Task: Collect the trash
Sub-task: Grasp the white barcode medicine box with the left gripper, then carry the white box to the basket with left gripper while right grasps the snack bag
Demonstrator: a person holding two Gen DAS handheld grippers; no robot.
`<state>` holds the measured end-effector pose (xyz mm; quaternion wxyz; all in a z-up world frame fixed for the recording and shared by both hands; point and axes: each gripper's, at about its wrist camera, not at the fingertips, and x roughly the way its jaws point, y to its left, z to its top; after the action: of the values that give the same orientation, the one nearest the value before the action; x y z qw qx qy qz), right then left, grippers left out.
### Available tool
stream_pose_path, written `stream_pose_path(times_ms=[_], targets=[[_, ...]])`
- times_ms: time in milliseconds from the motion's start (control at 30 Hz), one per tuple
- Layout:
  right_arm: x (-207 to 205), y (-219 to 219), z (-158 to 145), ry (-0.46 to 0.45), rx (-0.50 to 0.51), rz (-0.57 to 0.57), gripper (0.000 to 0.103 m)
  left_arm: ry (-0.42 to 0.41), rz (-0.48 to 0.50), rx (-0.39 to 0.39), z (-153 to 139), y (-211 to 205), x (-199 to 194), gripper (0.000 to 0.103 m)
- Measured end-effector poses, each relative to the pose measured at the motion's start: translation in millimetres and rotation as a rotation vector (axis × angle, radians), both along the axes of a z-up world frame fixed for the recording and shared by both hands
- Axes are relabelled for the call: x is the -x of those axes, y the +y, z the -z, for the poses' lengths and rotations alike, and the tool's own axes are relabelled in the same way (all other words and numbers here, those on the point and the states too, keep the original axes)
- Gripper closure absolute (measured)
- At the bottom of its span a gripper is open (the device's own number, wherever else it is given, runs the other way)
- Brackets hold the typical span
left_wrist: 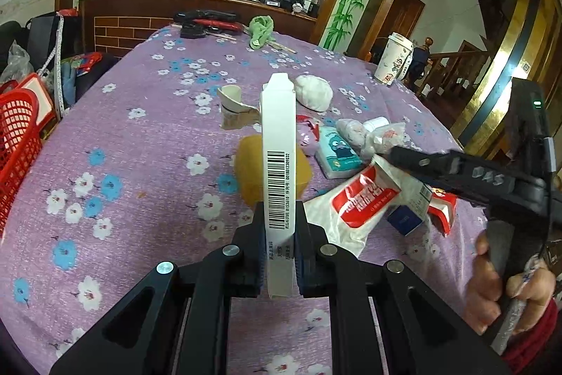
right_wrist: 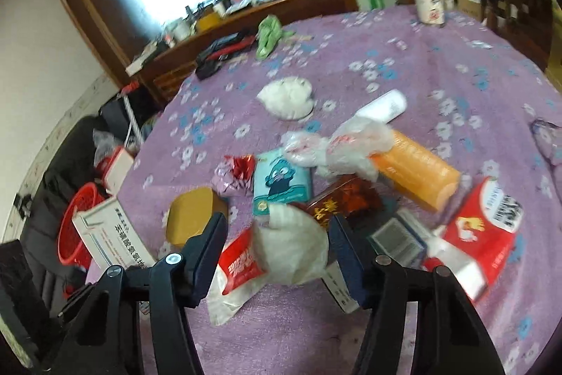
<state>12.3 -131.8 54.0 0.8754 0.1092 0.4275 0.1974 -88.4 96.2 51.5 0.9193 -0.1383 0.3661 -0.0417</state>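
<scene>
My left gripper [left_wrist: 281, 217] is shut on a long white box [left_wrist: 277, 143] with a barcode and holds it upright above the purple floral tablecloth [left_wrist: 123, 129]. The same box [right_wrist: 112, 234] shows at the left of the right wrist view. My right gripper [right_wrist: 277, 227] straddles a white plastic bag with a red label [right_wrist: 281, 252], which lies between its spread jaws on the cloth. I see no firm squeeze on it. In the left wrist view the bag [left_wrist: 354, 202] lies under the right gripper's fingers [left_wrist: 456, 167], which a hand [left_wrist: 491, 283] holds.
Around the bag lie a yellow block [right_wrist: 191, 213], a teal tissue pack [right_wrist: 281, 185], a brown box [right_wrist: 344, 199], an orange tube [right_wrist: 418, 174], a red-and-white packet [right_wrist: 484, 227] and crumpled white paper [right_wrist: 288, 101]. A red basket [left_wrist: 17, 136] stands beyond the table's left edge. A paper cup [left_wrist: 391, 58] stands far right.
</scene>
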Motion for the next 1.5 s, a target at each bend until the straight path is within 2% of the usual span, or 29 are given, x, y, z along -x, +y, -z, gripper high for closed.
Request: stream_pose_path(times_ms=[100, 167, 333, 500, 700, 733, 767, 800, 833, 1033, 1267, 1500], targets=[[16.2, -8.2, -11.5, 0.002, -0.026, 0.034, 0.037, -0.005, -0.008, 0.001, 0.1, 5.0, 2.6, 0.091], [28.7, -6.0, -13.9, 0.025, -0.041, 0.015, 0.032, -0.012, -0.013, 0.007, -0.2, 8.6, 3.7, 0.091], [36.9, 6.8, 14.5, 0.189, -0.127, -0.007, 0.029, -0.028, -0.027, -0.003, -1.5, 15.9, 6.8, 0.090], [17.0, 15.9, 39.1, 0.257, -0.134, 0.053, 0.029, -0.038, -0.038, 0.001, -3.0, 25.3, 12.3, 0.091], [-12.6, 36.4, 45.8, 0.251, -0.079, 0.079, 0.031, -0.049, -0.048, 0.000, -4.5, 33.4, 16.7, 0.090], [-15.4, 39.2, 47.5, 0.248, -0.068, 0.077, 0.040, -0.051, -0.050, -0.003, -4.1, 34.0, 17.5, 0.090], [-16.9, 42.1, 49.5, 0.244, -0.067, 0.065, 0.043, -0.051, -0.050, -0.006, -4.1, 33.8, 18.0, 0.090], [-17.0, 43.3, 50.4, 0.241, -0.083, 0.047, 0.053, -0.052, -0.051, -0.009, -3.7, 33.5, 19.1, 0.090], [-14.8, 45.5, 47.4, 0.231, -0.088, 0.026, 0.056, -0.053, -0.050, -0.012, -3.6, 33.8, 19.5, 0.090], [5.0, 41.7, 23.0, 0.118, -0.062, -0.006, 0.058, -0.053, -0.049, -0.017, -3.7, 33.8, 18.3, 0.090], [22.7, 38.1, -1.3, 0.039, -0.050, -0.056, 0.058, -0.066, -0.050, -0.029, -12.2, 33.6, 21.1, 0.090], [29.0, 72.8, -23.1, 0.000, -0.028, -0.168, 0.058, -0.099, -0.107, -0.037, -30.3, 56.3, 34.6, 0.090]])
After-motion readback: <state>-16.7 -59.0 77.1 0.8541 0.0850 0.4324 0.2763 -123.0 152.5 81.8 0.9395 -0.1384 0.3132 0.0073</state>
